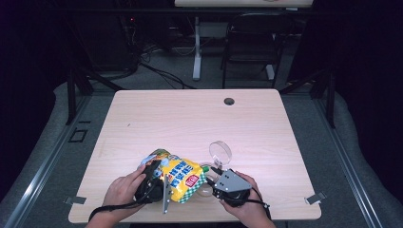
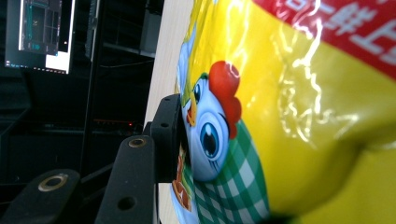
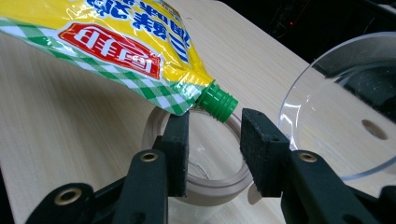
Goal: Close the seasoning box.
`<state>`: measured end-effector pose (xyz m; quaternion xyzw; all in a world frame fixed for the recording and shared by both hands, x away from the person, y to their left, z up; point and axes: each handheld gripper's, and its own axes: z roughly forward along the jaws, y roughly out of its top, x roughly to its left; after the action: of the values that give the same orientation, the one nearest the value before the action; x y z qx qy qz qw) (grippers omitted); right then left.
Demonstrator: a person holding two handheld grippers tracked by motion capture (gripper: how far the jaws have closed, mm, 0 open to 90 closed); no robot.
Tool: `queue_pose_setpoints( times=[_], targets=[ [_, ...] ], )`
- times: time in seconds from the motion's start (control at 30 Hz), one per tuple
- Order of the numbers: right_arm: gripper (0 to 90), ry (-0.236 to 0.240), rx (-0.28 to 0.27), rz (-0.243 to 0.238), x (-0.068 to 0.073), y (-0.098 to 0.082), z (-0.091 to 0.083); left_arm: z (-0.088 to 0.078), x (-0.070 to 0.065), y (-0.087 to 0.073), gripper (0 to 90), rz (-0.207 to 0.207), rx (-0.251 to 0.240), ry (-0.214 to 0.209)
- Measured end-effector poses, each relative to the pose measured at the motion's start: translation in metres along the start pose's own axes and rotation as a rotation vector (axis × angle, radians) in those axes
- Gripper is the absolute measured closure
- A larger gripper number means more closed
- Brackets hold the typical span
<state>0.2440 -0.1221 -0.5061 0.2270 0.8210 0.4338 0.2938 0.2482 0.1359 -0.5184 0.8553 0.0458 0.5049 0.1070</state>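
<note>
Pouch (image 1: 178, 178): near the surface's (image 1: 190, 118) front edge, clamped in left gripper (image 2: 184, 140) jaws, green spout (image 3: 216, 102) over jar (image 3: 205, 186). Right gripper (image 3: 212, 147): jaws apart, astride jar rim. Clear lid (image 1: 220, 153) just beyond.

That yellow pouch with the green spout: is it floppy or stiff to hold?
Probably floppy: the yellow pouch bulges and creases against the left gripper. Its glossy film looks slippery. The green spout seems the one rigid part.
</note>
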Motion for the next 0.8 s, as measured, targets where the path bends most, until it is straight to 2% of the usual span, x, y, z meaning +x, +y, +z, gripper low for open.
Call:
queue_pose_setpoints(
  times=[0.2,0.8],
  targets=[
    [60.4,-0.018,-0.001,-0.033,0.0017,0.0002,0.0019,0.0001,0.0002,0.0016,59.8,-0.003,-0.005,-0.008],
    [57.9,-0.022,-0.002,-0.094,0.0055,0.0011,0.0081,0.0009,0.0009,0.0042,59.8,0.014,0.002,-0.032]
  ],
)
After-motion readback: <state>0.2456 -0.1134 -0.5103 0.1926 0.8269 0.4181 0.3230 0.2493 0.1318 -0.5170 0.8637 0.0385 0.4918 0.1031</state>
